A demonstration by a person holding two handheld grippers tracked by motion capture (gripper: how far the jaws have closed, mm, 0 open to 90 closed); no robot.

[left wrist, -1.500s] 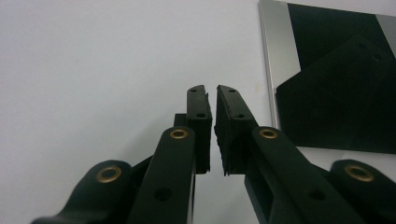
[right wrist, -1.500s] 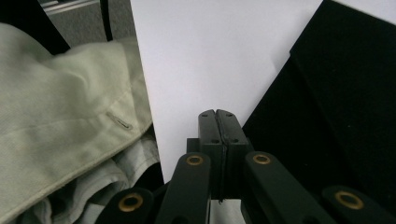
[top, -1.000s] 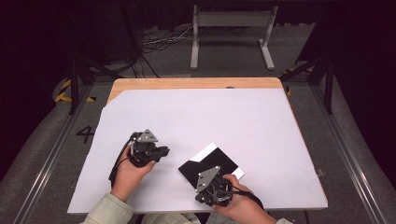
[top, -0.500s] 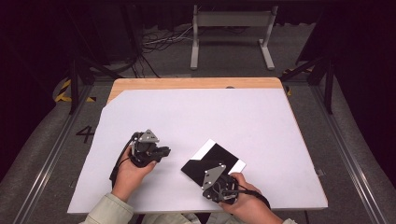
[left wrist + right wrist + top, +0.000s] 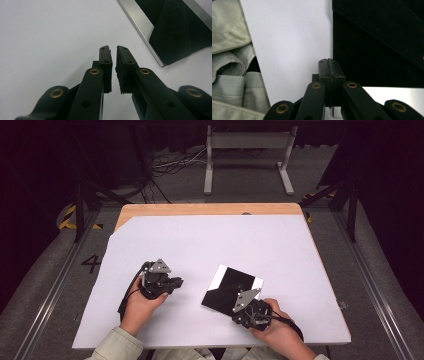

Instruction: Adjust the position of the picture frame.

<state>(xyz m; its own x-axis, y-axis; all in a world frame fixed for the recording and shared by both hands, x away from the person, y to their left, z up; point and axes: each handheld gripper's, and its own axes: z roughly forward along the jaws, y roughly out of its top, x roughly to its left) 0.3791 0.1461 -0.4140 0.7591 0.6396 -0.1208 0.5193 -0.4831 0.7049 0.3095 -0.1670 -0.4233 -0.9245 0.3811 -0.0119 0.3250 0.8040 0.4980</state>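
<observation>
A flat black sheet (image 5: 230,285) with a pale silvery strip (image 5: 215,279) along one side lies on the white tabletop (image 5: 225,240), near its front edge. My right gripper (image 5: 239,312) sits at the sheet's near corner. In the right gripper view its pads are pressed together at the edge of the black sheet (image 5: 377,45); I see nothing between them. My left gripper (image 5: 177,282) rests to the left of the sheet, pointing toward it. Its jaws stand a narrow gap apart (image 5: 113,48) with nothing in the gap. Beyond them lie the sheet (image 5: 175,30) and its strip (image 5: 140,27).
A strip of bare wood (image 5: 210,209) shows at the table's far edge, with a metal stand (image 5: 245,140) and cables on the floor beyond. The person's pale sleeves (image 5: 229,50) come in at the front edge.
My right hand and gripper have slid to the right along the sheet's near side, uncovering more of the black surface. The left hand has stayed where it was.
</observation>
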